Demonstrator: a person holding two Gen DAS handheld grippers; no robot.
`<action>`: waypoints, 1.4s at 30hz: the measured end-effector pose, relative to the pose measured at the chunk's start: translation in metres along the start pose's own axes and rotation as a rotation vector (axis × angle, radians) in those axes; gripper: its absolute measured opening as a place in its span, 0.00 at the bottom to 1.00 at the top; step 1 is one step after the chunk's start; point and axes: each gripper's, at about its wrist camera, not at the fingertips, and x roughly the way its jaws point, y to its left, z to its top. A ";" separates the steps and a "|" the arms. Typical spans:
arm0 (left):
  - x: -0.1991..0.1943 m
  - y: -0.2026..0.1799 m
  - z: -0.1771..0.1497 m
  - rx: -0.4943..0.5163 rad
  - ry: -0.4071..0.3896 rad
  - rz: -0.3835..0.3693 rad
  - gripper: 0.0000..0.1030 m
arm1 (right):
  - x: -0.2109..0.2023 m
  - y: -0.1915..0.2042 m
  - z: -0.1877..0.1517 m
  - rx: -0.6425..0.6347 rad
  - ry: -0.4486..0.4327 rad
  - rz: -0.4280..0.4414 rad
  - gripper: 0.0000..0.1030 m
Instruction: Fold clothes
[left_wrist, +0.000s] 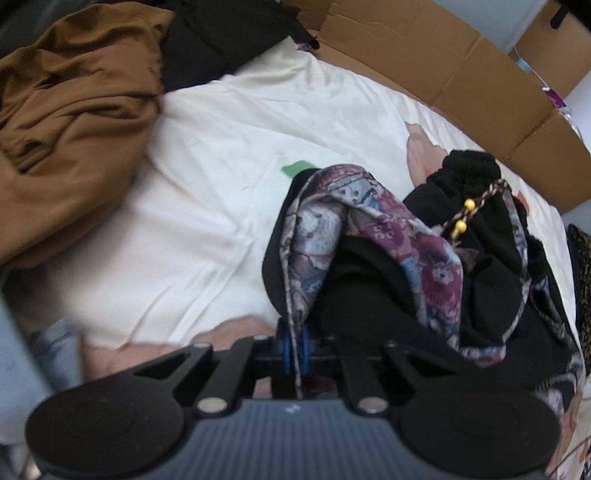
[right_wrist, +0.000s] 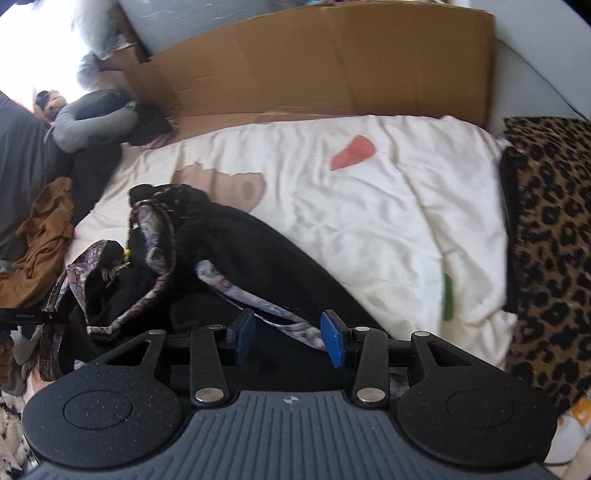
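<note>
A black garment with a purple and blue floral trim (left_wrist: 373, 236) lies bunched on the white bedsheet (left_wrist: 221, 155). A braided cord with yellow beads (left_wrist: 469, 206) hangs on it. My left gripper (left_wrist: 295, 350) is shut on the floral hem, which runs up from between the blue pads. In the right wrist view the same garment (right_wrist: 236, 251) spreads across the sheet (right_wrist: 369, 206). My right gripper (right_wrist: 288, 341) stands open over it, a strip of the floral hem (right_wrist: 280, 317) lying between its blue pads (right_wrist: 332, 339). The left gripper's tool shows at the far left edge.
A brown garment (left_wrist: 74, 122) and a black pile (left_wrist: 229, 33) sit at the bed's far left. Cardboard (left_wrist: 461, 62) lines the far side of the bed. A leopard-print blanket (right_wrist: 550, 236) lies to the right. A person's grey sleeve (right_wrist: 88, 122) rests at the far left.
</note>
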 end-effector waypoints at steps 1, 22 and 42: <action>-0.003 0.003 -0.003 0.003 0.011 0.004 0.06 | 0.002 0.004 0.001 -0.011 0.000 0.006 0.45; -0.052 0.026 -0.075 -0.023 0.182 0.027 0.06 | 0.038 0.047 0.004 -0.157 0.034 0.069 0.45; -0.098 -0.013 0.007 0.178 0.094 0.002 0.33 | 0.055 0.062 0.003 -0.167 0.019 0.081 0.45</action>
